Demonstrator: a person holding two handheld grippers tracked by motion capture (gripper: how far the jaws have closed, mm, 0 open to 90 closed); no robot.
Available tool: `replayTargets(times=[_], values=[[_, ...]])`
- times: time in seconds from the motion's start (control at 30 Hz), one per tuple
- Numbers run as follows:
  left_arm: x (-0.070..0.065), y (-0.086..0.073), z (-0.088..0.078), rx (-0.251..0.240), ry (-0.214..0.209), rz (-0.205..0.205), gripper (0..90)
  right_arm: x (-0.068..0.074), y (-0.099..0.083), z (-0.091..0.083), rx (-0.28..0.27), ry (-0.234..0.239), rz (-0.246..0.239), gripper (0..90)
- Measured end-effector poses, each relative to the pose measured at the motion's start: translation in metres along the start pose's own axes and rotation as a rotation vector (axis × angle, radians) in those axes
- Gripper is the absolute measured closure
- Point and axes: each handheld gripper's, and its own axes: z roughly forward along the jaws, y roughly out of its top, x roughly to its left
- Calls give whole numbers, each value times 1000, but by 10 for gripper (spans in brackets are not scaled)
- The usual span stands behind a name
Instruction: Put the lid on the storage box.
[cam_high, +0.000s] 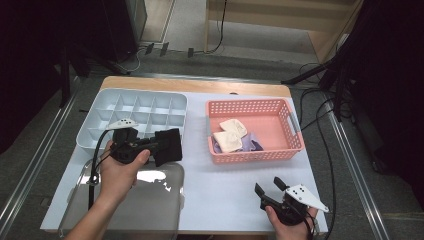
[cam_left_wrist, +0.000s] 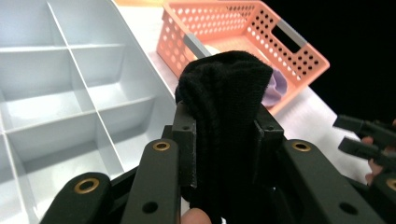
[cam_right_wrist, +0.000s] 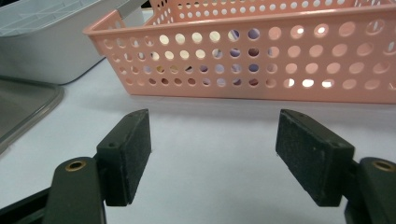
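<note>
My left gripper (cam_left_wrist: 224, 130) clamps a black sock (cam_left_wrist: 226, 93), soft ribbed knit bunched into a thick roll, its rounded end poking past the pads. I hold it above the near right corner of the organizer (cam_high: 100, 107), a pale grey plastic tray of square cells. Right of the organizer sits a pink perforated basket (cam_high: 292, 125) with cream and lilac cloths (cam_high: 231, 136) inside. A shiny metal tray (cam_high: 170, 200) lies just in front of the organizer. My right gripper (cam_right_wrist: 212, 149) rests well right of that, flat pads spread wide, empty.
</note>
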Motion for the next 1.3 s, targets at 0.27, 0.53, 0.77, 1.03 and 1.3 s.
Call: replayTargets(times=[0.27, 0.53, 0.77, 1.03, 1.3], values=[[12, 9, 11, 0, 26, -16, 695, -1, -2, 1, 9, 6, 16, 274], [31, 15, 21, -11, 84, -27, 693, 0, -3, 1, 13, 9, 25, 276], [38, 9, 40, 38, 112, -33, 690, 2, -5, 2, 17, 9, 20, 279], [43, -6, 57, 100, 117, -30, 685, 3, -7, 5, 37, 12, 20, 283], [39, -5, 71, 168, 128, 12, 685, 3, -10, 9, 49, 18, 29, 288]])
